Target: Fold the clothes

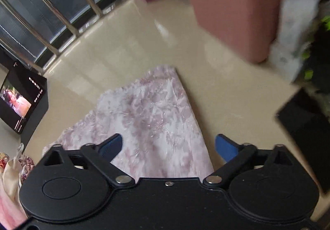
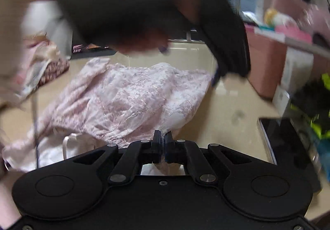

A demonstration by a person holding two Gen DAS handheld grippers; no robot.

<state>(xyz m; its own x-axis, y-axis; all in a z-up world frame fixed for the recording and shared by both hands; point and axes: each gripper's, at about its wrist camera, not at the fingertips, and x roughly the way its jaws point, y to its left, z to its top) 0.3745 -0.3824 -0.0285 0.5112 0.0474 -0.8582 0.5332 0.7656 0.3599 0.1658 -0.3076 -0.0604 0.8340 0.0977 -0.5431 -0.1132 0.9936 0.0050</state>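
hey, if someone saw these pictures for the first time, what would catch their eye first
Most likely the pale pink patterned garment spread on the glossy beige floor, filling the middle of both views. The right gripper is shut on its near edge, while the left gripper hangs open over its far corner. A pink storage bin stands beyond.

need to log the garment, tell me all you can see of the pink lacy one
The pink garment is pale pink and white with a shiny lace-like floral texture and a gathered band near one edge. It lies rumpled on the glossy beige floor. The right gripper is shut on its near edge; the left gripper hangs open above it.
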